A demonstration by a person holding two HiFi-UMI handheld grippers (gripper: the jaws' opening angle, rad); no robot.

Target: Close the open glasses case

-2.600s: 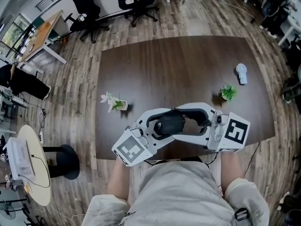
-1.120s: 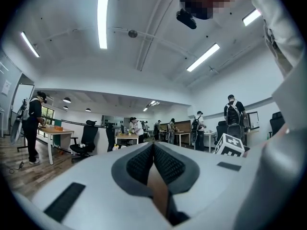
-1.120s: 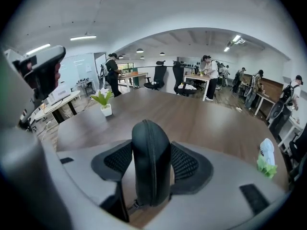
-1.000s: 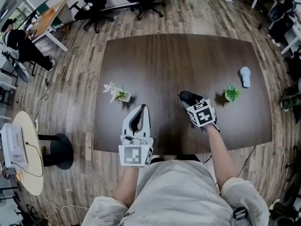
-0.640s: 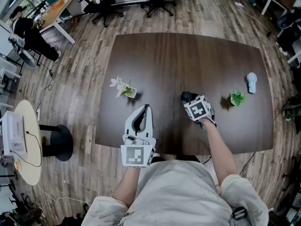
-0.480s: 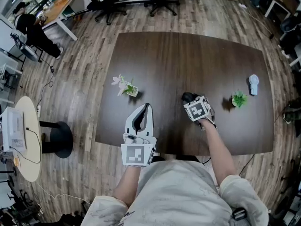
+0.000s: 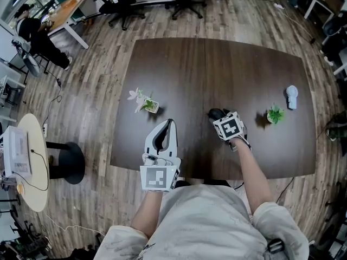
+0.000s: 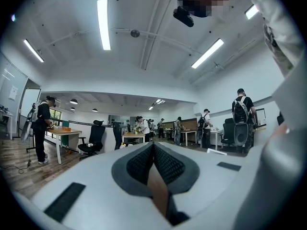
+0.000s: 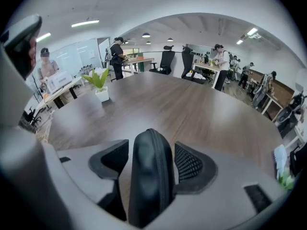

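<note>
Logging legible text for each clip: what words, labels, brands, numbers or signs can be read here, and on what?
No text can be read in any view.
Left cube and right cube: square black-and-white patterns only, no letters or digits.
Case: plain black, no brand visible.
Flower pot and white device: too small to tell.

Dark table (image 7: 217, 64): glasses case (image 7: 216, 113), flowerpot (image 7: 151, 106), green plant (image 7: 275, 114)

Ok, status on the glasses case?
Left gripper shut, empty. Right gripper jaws just been opening, glasses case between them. Case looks closed, on table. Nothing blocking.
</note>
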